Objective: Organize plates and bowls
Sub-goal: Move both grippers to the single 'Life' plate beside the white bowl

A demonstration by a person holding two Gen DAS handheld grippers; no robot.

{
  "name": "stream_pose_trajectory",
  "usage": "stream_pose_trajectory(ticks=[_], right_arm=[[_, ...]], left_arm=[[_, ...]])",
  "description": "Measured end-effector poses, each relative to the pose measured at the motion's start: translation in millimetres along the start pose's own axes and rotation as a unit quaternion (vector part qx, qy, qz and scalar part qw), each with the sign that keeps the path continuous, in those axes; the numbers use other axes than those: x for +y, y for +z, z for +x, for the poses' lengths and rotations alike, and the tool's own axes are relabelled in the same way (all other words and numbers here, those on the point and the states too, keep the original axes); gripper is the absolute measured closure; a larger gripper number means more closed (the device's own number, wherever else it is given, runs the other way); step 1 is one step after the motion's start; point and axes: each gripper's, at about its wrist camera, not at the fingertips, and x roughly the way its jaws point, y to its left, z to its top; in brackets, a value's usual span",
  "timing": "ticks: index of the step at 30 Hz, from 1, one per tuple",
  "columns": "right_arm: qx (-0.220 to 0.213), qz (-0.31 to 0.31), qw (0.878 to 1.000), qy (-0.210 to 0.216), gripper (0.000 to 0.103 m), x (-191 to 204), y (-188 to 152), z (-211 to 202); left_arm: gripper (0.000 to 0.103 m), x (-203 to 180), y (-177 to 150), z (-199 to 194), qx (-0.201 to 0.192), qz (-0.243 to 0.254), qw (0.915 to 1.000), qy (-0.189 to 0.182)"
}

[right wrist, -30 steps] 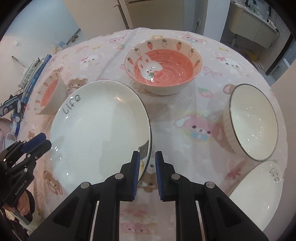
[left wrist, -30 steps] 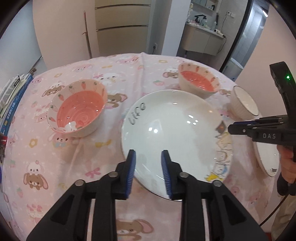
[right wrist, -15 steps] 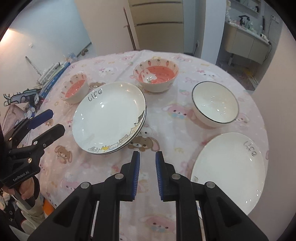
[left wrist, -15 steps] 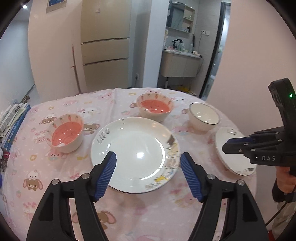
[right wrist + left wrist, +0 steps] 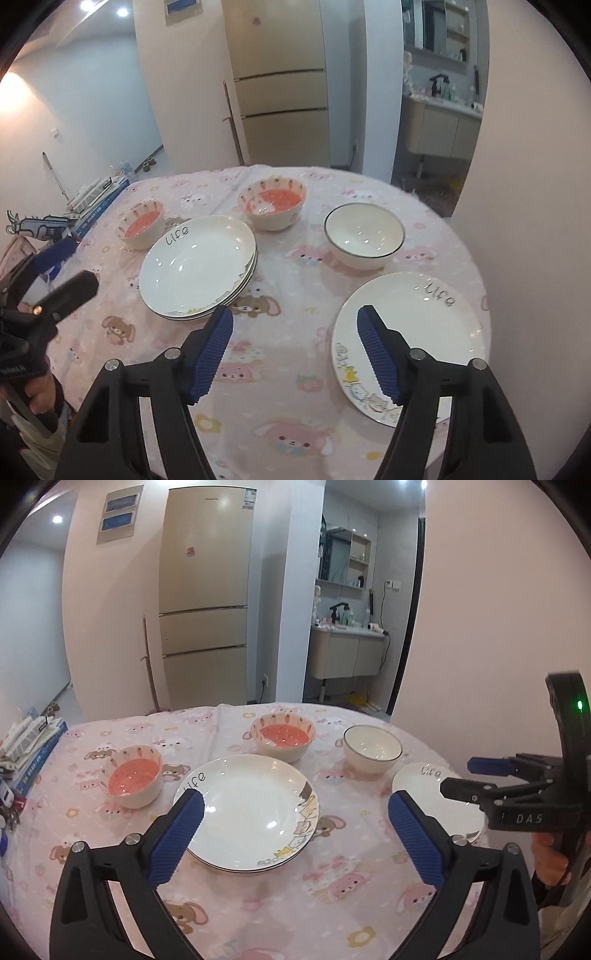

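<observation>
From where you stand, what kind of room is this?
Most likely a home dining area: a round table under a cartoon cloth, a fridge behind it, and a bathroom vanity through the doorway.

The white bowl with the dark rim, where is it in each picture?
Left wrist view: the white bowl is right of middle, behind the single plate.
Right wrist view: the white bowl is right of middle, above the single plate.
Shared landmark: the big pink bowl sits just left of it in both.

Left hand-held gripper (image 5: 295, 812) jaws just opened wide, nothing between; plate stack (image 5: 251, 808) on desk (image 5: 258, 904), bowls beyond.
</observation>
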Motion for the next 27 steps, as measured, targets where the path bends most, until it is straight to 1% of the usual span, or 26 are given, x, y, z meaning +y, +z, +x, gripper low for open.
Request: stream_pose_trajectory(ticks=[1, 3, 5, 8, 10, 12, 13, 16, 17, 18, 19, 20, 22, 24, 25, 27], right_arm=[[-0.014, -0.003, 1.000, -0.007, 0.029, -1.5, -3.4, -6.9], [-0.037, -0.009, 0.999, -0.017, 0.017, -3.6, -9.8, -16.7], [-0.068, -0.019, 0.997, -0.039, 0.016, -6.2, -19.1, -26.3], [-0.088, -0.026, 0.993, -0.075, 0.016, -10.9, -32.3, -35.1], [-0.084, -0.021, 0.993, -0.082, 0.016, -18.7, -40.6, -34.6], [-0.069, -0.007, 0.994, -0.086, 0.015, -29.7, -47.4, -31.0], [-0.069, 0.002, 0.994, -0.090, 0.015, -35.1, -51.3, -29.7], [-0.079, 0.021, 0.990, -0.111, 0.015, -52.3, -62.5, -30.1], [-0.083, 0.021, 0.990, -0.108, 0.015, -57.1, -65.9, -31.0], [-0.088, 0.023, 0.992, -0.089, 0.015, -64.7, -68.9, -31.8], [-0.086, 0.032, 0.993, -0.071, 0.015, -71.3, -70.3, -30.4], [-0.078, 0.043, 0.994, -0.063, 0.016, -77.7, -71.4, -29.2], [-0.061, 0.060, 0.994, -0.068, 0.015, -90.4, -74.0, -26.5], [-0.059, 0.052, 0.994, -0.082, 0.015, -96.1, -75.8, -25.5], [-0.062, 0.047, 0.993, -0.092, 0.015, -100.6, -77.5, -26.1], [-0.065, 0.045, 0.992, -0.095, 0.015, -108.4, -78.9, -27.3]], left_arm=[[0.002, 0.2, 0.0, -3.3, -0.007, -0.007, 0.9999, -0.002], [0.001, -2.4, -1.1, -9.7, -0.025, -0.006, 0.9997, 0.005], [0.001, -7.1, -3.4, -15.8, -0.049, 0.000, 0.9986, 0.019], [0.001, -14.3, -7.0, -18.4, -0.061, 0.007, 0.9978, 0.024], [0.001, -21.4, -9.3, -17.4, -0.061, 0.014, 0.9978, 0.019], [0.001, -30.6, -10.9, -12.3, -0.052, 0.037, 0.9978, 0.020], [0.001, -34.1, -11.8, -9.5, -0.048, 0.045, 0.9976, 0.023], [0.001, -40.6, -16.6, -3.0, -0.043, 0.049, 0.9977, 0.020], [0.001, -42.9, -18.0, 0.3, -0.038, 0.049, 0.9979, 0.018], [0.001, -44.9, -19.0, 3.0, -0.034, 0.049, 0.9981, 0.015], [0.001, -47.2, -20.6, 5.0, -0.033, 0.049, 0.9982, 0.012], [0.001, -49.7, -21.8, 7.4, -0.035, 0.048, 0.9982, 0.011], [0.001, -53.7, -23.7, 10.8, -0.049, 0.045, 0.9976, 0.018], [0.001, -58.3, -24.9, 16.5, -0.062, 0.043, 0.9970, 0.017], [0.001, -60.9, -24.5, 20.6, -0.060, 0.044, 0.9972, 0.012], [0.001, -68.9, -23.5, 32.2, -0.047, 0.050, 0.9976, 0.005]])
